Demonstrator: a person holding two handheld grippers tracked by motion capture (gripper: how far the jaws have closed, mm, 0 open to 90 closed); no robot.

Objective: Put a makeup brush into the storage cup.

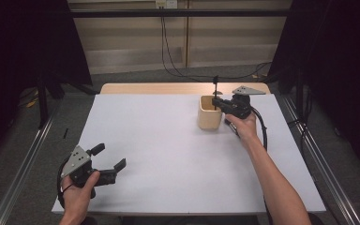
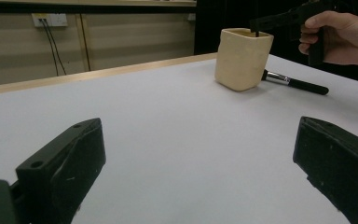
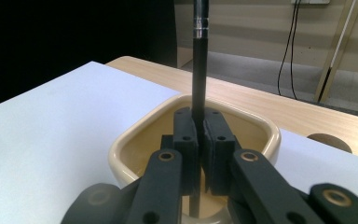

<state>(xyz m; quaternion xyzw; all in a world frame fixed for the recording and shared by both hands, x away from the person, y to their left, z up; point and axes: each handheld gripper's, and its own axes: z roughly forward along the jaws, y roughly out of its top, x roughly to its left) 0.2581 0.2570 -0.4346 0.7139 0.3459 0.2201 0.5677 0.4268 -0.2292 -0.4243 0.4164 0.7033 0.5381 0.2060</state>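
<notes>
Right gripper point(image 3: 200, 154) holds brush point(image 3: 199, 70) upright inside cup point(image 3: 121, 156).

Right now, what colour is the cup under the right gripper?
Cream-beige, plain and unpatterned; the cup shows best in the left gripper view.

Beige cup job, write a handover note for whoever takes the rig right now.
Right claw: shut on a thin black brush with a silver ferrule, held upright over the open mouth of the beige square-sided cup.
Left claw: open, holding nothing, at the near left of the white table.
A second black-handled brush with a silver ferrule lies flat on the table beside the cup.
Done: first brush gripped and positioned above the cup.
Left: probably release it into the cup, then pick up the lying brush and put it in too.
</notes>
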